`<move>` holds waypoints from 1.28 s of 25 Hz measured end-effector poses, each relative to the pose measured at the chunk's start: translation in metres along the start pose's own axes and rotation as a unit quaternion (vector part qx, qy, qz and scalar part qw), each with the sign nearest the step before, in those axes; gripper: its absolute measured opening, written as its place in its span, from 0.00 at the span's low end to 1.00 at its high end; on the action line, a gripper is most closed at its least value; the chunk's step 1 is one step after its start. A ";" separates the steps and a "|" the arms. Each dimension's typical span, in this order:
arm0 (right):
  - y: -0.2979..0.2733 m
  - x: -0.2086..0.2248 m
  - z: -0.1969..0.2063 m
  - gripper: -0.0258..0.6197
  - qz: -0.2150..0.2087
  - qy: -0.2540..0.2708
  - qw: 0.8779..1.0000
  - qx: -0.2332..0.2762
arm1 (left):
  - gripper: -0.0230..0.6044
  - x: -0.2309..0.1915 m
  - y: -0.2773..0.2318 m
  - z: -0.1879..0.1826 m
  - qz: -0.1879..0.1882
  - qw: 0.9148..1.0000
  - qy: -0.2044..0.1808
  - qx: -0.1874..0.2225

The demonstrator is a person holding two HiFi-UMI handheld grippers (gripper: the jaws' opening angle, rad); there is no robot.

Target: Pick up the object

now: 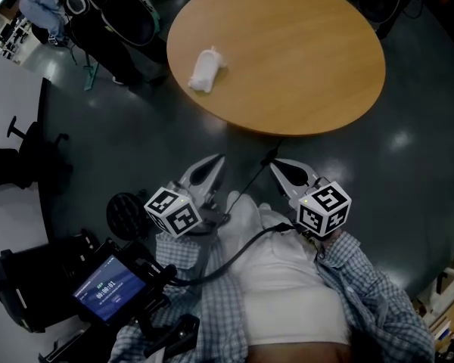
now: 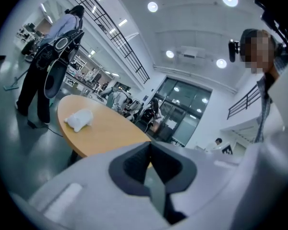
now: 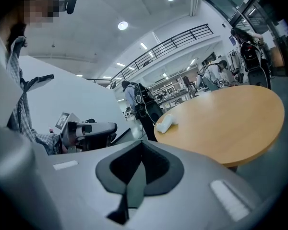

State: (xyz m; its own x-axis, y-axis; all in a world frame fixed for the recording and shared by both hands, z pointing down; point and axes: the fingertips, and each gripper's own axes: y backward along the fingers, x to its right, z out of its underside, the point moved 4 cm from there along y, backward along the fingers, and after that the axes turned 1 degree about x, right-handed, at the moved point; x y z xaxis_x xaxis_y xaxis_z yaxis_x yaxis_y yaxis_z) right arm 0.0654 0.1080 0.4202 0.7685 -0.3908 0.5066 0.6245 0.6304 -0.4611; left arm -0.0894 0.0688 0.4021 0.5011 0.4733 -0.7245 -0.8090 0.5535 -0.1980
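- the white object (image 1: 206, 69) lies on the round table (image 1: 310, 66), in its left part and near the rim there, well apart from both tongs.
- the left tongs (image 1: 215, 161) are fully closed, tips pressed together, with nothing between them. the right tongs (image 1: 277, 165) are closed and empty too. both are held close to the person's body, over the floor and short of the table.
- if either tongs reach the object closed like this, they would only push it. as it sits near the rim, a shove toward that side could tip it off onto the floor.
- the object looks soft and lumpy, and i cannot tell just what it is. a pinch on a loose fold might catch only part of it, so it could sag or slip free on the lift.
- it lies off to the left, so a reach with the right tongs would cross in front of the left ones. the two could knock together.
- a thin black cable (image 1: 246, 184) runs between the tongs toward the person's front. a long reach might pull it tight or drag it against the table's rim.
- another person (image 2: 53, 56) stands beyond the table's left side, so a wide swing that way is best avoided.
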 end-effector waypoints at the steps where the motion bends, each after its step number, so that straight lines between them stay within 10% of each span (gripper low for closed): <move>1: 0.009 -0.003 -0.004 0.05 0.000 0.004 1.000 0.006 | 0.04 0.011 0.001 -0.002 0.001 1.000 -0.006 0.003; 16: -0.033 0.033 -0.031 0.05 0.022 0.005 1.000 0.011 | 0.04 -0.043 -0.045 -0.034 -0.001 1.000 -0.023 -0.005; 32: -0.146 0.106 -0.077 0.05 0.067 -0.042 0.997 -0.026 | 0.04 -0.195 -0.116 -0.099 -0.050 0.998 -0.002 -0.047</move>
State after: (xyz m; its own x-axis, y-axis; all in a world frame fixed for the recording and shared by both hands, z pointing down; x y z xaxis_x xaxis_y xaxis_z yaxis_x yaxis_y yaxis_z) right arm 0.0665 -0.0775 0.4854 0.8329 -0.2469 0.4952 0.5247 0.6367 -0.5650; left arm -0.1235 -0.1558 0.5005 0.5823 0.4211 -0.6954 -0.7797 0.5315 -0.3310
